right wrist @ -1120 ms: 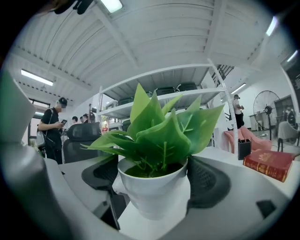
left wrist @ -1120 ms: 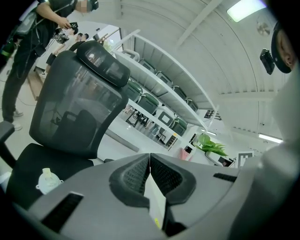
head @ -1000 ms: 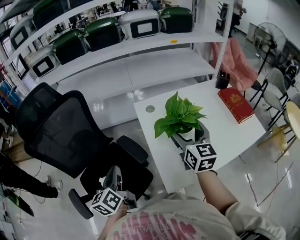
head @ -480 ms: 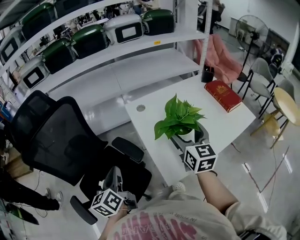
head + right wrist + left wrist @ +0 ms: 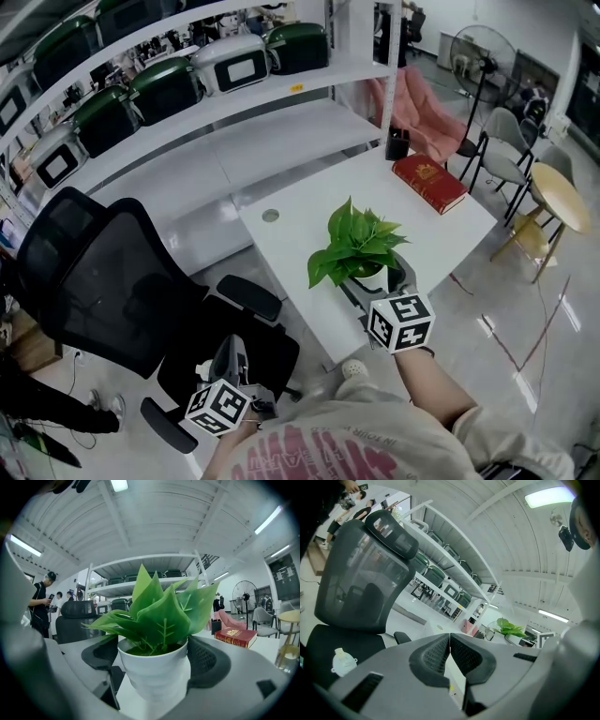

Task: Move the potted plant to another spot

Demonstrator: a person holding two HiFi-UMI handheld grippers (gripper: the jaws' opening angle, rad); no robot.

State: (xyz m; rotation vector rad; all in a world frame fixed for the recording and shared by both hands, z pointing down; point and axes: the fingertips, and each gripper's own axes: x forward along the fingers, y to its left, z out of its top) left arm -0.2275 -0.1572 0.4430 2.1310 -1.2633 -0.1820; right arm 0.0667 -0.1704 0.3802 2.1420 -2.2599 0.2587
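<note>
Potted plant [image 5: 159, 620] stands between the right gripper's [image 5: 152, 657] wide-set jaws, whose pads pinch its white pot, over the white table [image 5: 309, 202] near the person's edge. Red book [image 5: 428, 183] lies well beyond. Left gripper [image 5: 450, 645] hangs low by the black office chair [image 5: 103, 281], jaws pressed together, empty

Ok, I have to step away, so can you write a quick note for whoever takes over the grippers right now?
Left gripper: shut, empty, held low by the black mesh office chair.
Right gripper: shut on the white ribbed pot with the green leafy plant, one pad on each side.
The pot is over the white table, near its front edge and apart from the red hardcover book. Whether it is lifted off the top cannot be told.
Done: pot gripped.
Left: take it to a new spot, set it down upright, release.
</note>
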